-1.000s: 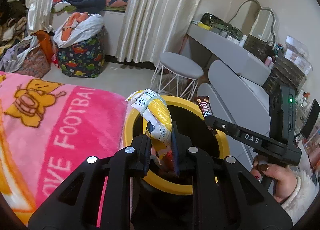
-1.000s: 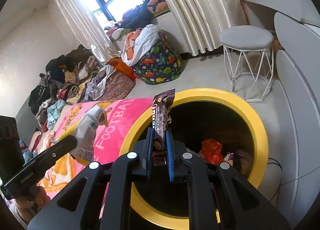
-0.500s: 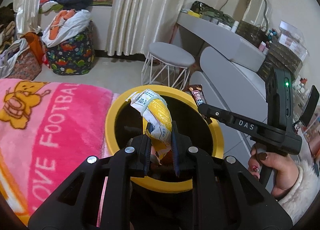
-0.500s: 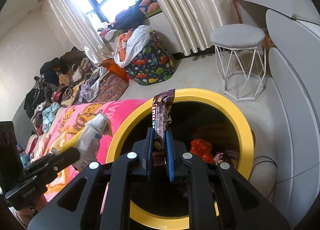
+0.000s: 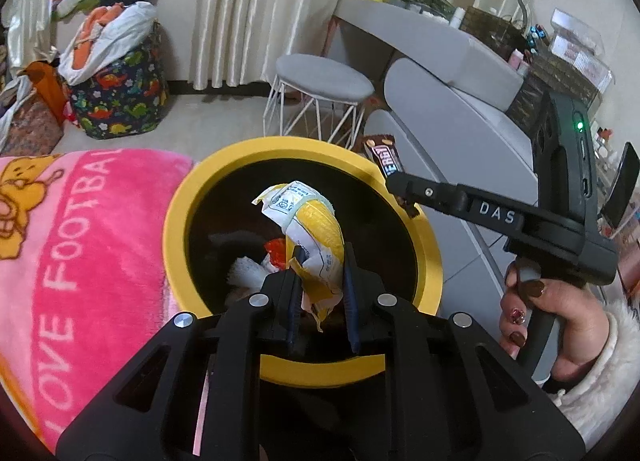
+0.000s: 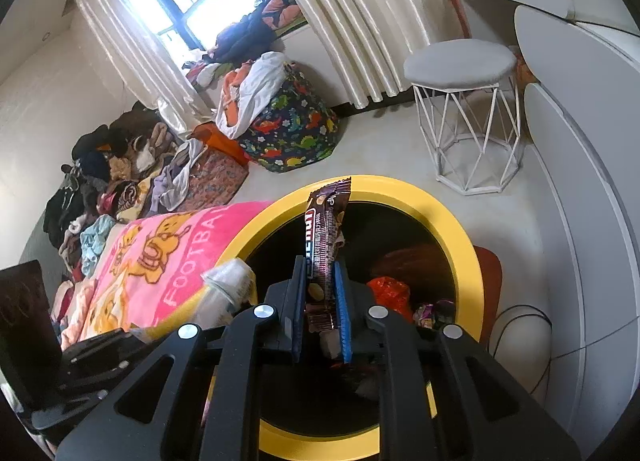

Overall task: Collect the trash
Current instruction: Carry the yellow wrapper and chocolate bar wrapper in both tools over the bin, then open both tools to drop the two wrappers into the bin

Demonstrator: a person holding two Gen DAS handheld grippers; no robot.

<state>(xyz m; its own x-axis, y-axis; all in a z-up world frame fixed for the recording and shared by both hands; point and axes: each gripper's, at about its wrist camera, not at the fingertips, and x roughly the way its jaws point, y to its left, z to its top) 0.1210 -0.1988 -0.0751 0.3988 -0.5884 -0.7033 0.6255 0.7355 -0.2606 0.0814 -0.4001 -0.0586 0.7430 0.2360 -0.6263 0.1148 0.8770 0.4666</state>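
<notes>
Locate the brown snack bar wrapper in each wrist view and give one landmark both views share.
Left wrist view: the brown snack bar wrapper is right of centre, above the bin's far right rim, pinched by the right gripper.
Right wrist view: the wrapper stands upright at centre, between the gripper's blue pads, over the bin's opening.
Shared landmark: the yellow-rimmed bin, beside the pink blanket.

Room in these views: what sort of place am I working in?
Most likely a lived-in bedroom: pink blanket, heaps of clothes by the window, and a vanity desk with a stool.
</notes>
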